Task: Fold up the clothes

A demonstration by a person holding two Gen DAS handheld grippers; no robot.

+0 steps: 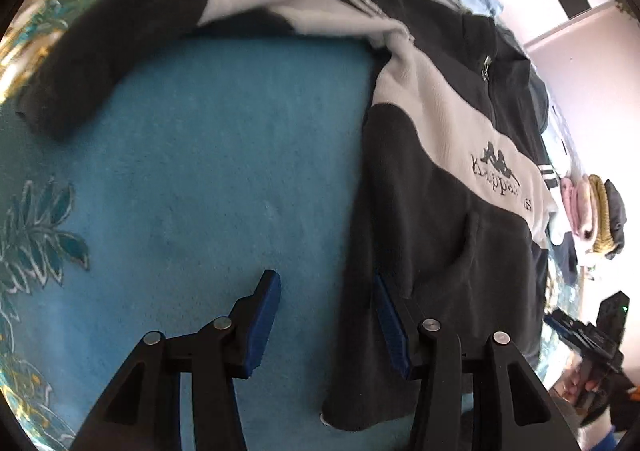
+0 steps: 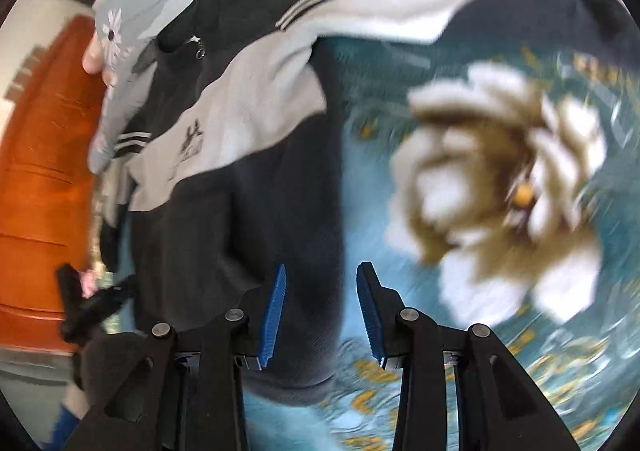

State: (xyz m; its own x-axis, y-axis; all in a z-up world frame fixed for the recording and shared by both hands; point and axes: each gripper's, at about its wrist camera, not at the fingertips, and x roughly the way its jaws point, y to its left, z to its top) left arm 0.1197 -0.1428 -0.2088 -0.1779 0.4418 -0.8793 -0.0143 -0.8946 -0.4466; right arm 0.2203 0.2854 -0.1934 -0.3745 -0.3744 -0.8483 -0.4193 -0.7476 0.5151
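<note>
Both tools gape empty: left tool [image 1: 326, 325], right tool [image 2: 321, 321], over fleece [image 1: 440, 251].

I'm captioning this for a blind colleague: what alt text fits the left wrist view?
A black and white fleece jacket lies spread on a blue floral blanket, one sleeve stretched left. The open left gripper hovers empty at its hem.

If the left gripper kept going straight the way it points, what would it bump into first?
Probably the blue carpet, just beside the fleece jacket; the left gripper has open, empty jaws. Depth is hard to judge.
</note>
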